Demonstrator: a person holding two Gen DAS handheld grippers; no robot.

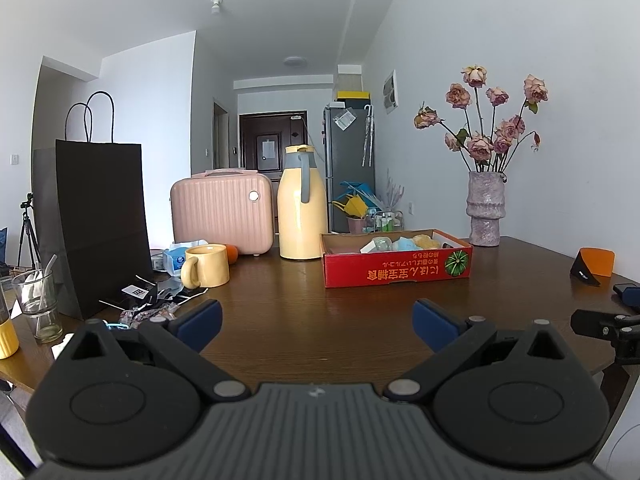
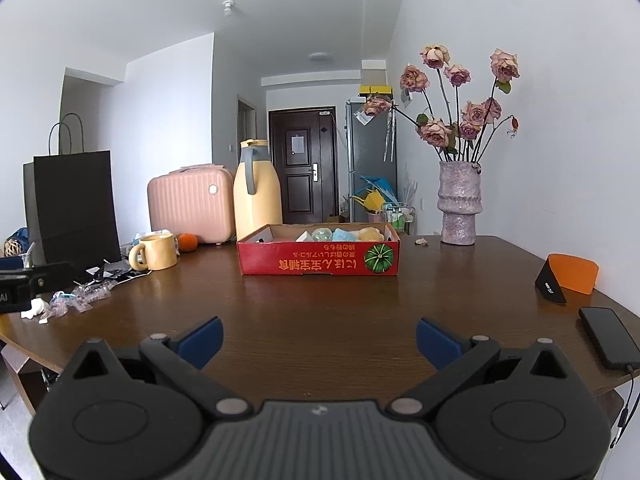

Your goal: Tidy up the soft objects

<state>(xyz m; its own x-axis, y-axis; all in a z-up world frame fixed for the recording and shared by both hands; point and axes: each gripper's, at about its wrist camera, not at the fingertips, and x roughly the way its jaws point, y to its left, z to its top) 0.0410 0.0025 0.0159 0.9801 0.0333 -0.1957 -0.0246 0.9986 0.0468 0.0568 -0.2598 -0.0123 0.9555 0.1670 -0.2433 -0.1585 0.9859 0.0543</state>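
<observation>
A shallow red cardboard box with a pumpkin picture stands on the dark wooden table. Inside it lie several soft things: a blue one, a yellow plush, a clear ball and a white piece. My left gripper hovers open over bare table in front of the box, nothing between its blue fingers. My right gripper is open too, likewise empty and well short of the box.
At the left stand a black paper bag, a pink case, a yellow jug, a yellow mug and a glass. Small wrapped packets lie near them. A vase of roses, an orange-black item and a phone occupy the right.
</observation>
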